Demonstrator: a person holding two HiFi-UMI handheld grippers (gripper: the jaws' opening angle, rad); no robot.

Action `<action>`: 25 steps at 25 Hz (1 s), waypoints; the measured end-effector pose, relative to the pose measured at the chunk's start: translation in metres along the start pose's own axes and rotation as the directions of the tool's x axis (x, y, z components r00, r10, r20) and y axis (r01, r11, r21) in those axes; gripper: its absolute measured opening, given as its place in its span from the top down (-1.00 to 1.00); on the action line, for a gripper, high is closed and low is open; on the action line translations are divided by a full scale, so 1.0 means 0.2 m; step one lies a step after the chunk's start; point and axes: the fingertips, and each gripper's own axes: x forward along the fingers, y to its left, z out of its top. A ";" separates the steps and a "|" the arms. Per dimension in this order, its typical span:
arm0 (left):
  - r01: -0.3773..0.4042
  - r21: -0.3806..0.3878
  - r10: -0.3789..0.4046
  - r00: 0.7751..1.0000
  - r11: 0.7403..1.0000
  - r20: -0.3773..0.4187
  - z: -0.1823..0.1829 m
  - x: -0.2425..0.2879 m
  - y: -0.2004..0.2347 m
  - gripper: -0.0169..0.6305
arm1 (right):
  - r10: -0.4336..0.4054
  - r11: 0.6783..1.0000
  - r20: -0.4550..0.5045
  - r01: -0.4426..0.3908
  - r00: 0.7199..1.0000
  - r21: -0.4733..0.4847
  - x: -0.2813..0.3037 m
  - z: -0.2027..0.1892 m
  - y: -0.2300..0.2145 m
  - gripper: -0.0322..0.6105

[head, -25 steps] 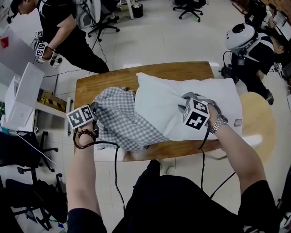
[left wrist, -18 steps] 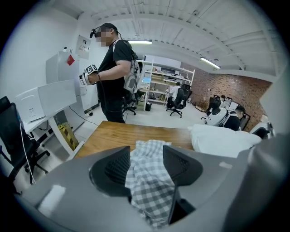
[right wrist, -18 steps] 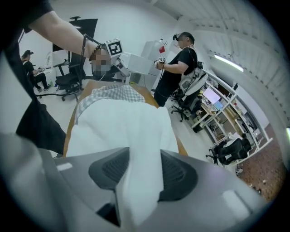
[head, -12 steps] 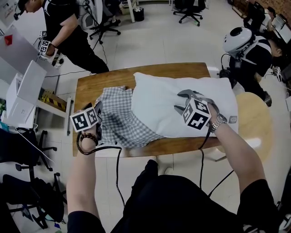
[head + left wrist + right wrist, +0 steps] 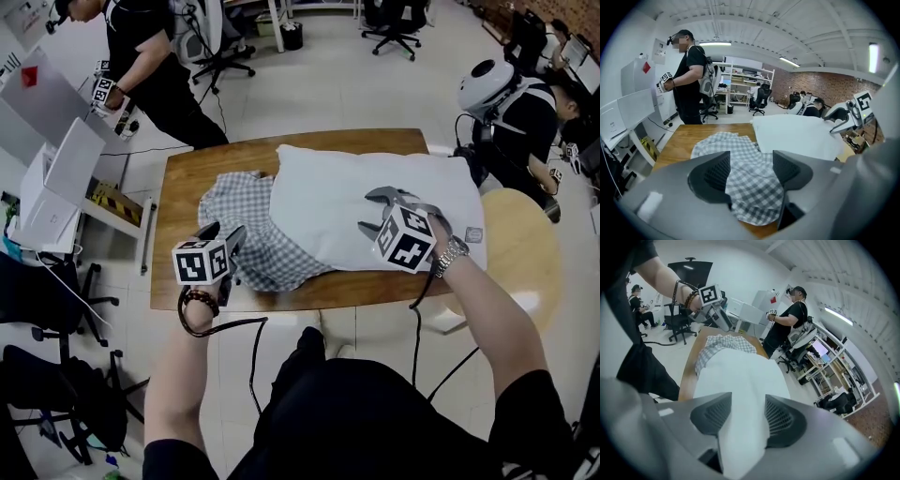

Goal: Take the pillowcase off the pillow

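Tools have both just been opening, gripping nothing — left tool (image 5: 223,234) beside one checked pillowcase (image 5: 253,220), right tool (image 5: 368,212) above one pillow (image 5: 323,192).

1 pillow (image 5: 328,197), 1 pillowcase (image 5: 248,216), maybe 2 onlookers (image 5: 141,37) (image 5: 525,112)

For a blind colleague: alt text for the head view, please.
A bare white pillow lies on a wooden table, the checked pillowcase crumpled beside it at its left. The left gripper, near the pillowcase, and right gripper, over the pillow, have just been opening their jaws; neither grips anything.
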 end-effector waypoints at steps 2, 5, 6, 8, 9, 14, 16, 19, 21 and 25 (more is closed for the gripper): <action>0.034 0.044 -0.034 0.999 0.998 -0.017 -0.09 0.00 -0.09 0.02 | 0.007 1.000 0.009 -0.007 1.000 -0.010 -0.02 -0.01 0.06 0.18; 0.074 0.108 -0.069 0.996 0.991 -0.054 -0.20 0.02 -0.22 -0.04 | 0.023 0.999 0.013 -0.023 1.000 -0.027 -0.03 -0.03 0.13 0.13; 0.087 0.129 -0.078 0.995 0.988 -0.068 -0.23 0.03 -0.25 -0.07 | 0.029 0.999 0.011 -0.029 1.000 -0.033 -0.03 -0.03 0.14 0.12; 0.111 0.178 -0.094 0.990 0.978 -0.100 -0.28 0.04 -0.30 -0.11 | 0.044 0.998 0.008 -0.043 0.999 -0.045 -0.03 0.00 0.18 0.09; 0.123 0.206 -0.100 0.988 0.971 -0.118 -0.31 0.05 -0.33 -0.14 | 0.051 0.997 0.006 -0.051 0.999 -0.053 -0.02 0.01 0.20 0.05; 0.165 0.333 -0.100 0.974 0.929 -0.203 -0.51 0.13 -0.44 -0.20 | 0.078 0.990 -0.030 -0.081 0.996 -0.115 0.07 -0.01 0.34 -0.11; 0.176 0.365 -0.092 0.968 0.914 -0.235 -0.55 0.16 -0.45 -0.21 | 0.081 0.986 -0.062 -0.089 0.995 -0.139 0.13 -0.02 0.35 -0.17; 0.189 0.389 -0.073 0.953 0.902 -0.294 -0.61 0.21 -0.45 -0.21 | 0.065 0.981 -0.126 -0.087 0.990 -0.174 0.23 -0.08 0.35 -0.18; 0.197 0.399 -0.055 0.939 0.895 -0.340 -0.66 0.25 -0.42 -0.19 | 0.048 0.977 -0.163 -0.080 0.985 -0.197 0.30 -0.12 0.33 -0.17; 0.200 0.442 -0.017 0.923 0.874 -0.385 -0.74 0.32 -0.37 0.22 | -0.002 0.971 -0.195 -0.045 0.981 -0.234 0.39 -0.19 0.32 0.20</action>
